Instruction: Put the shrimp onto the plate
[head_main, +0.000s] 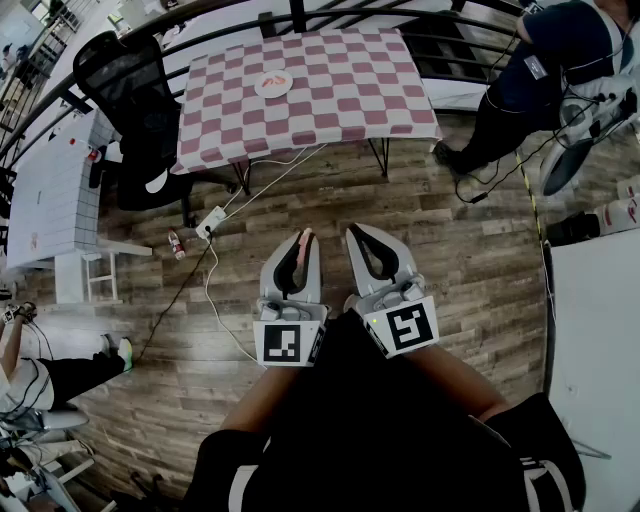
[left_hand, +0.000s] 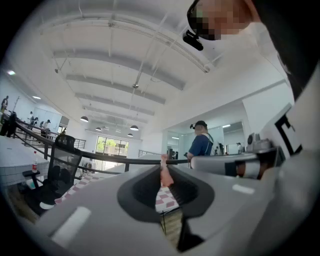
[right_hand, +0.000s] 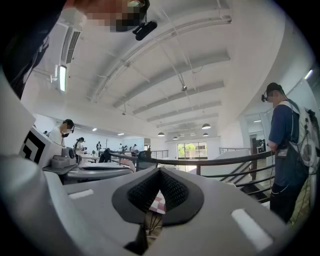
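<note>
In the head view my left gripper (head_main: 302, 238) is held level over the wooden floor, shut on a pink shrimp (head_main: 304, 246) that pokes out between its tips. The left gripper view shows that shrimp (left_hand: 165, 175) pinched upright where the left gripper (left_hand: 163, 164) closes. Beside it my right gripper (head_main: 353, 233) is shut with nothing in it, and in its own view the right gripper (right_hand: 159, 170) has its jaws meeting. Ahead stands a table with a pink checkered cloth (head_main: 340, 100). On it lies a white plate (head_main: 273, 84) bearing something orange-red.
A black office chair (head_main: 125, 75) stands left of the checkered table. A white table (head_main: 50, 200) is further left. A power strip with cable (head_main: 211, 222) and a small bottle (head_main: 176, 245) lie on the floor. A person (head_main: 545, 60) stands at the top right by a dark railing (head_main: 200, 30).
</note>
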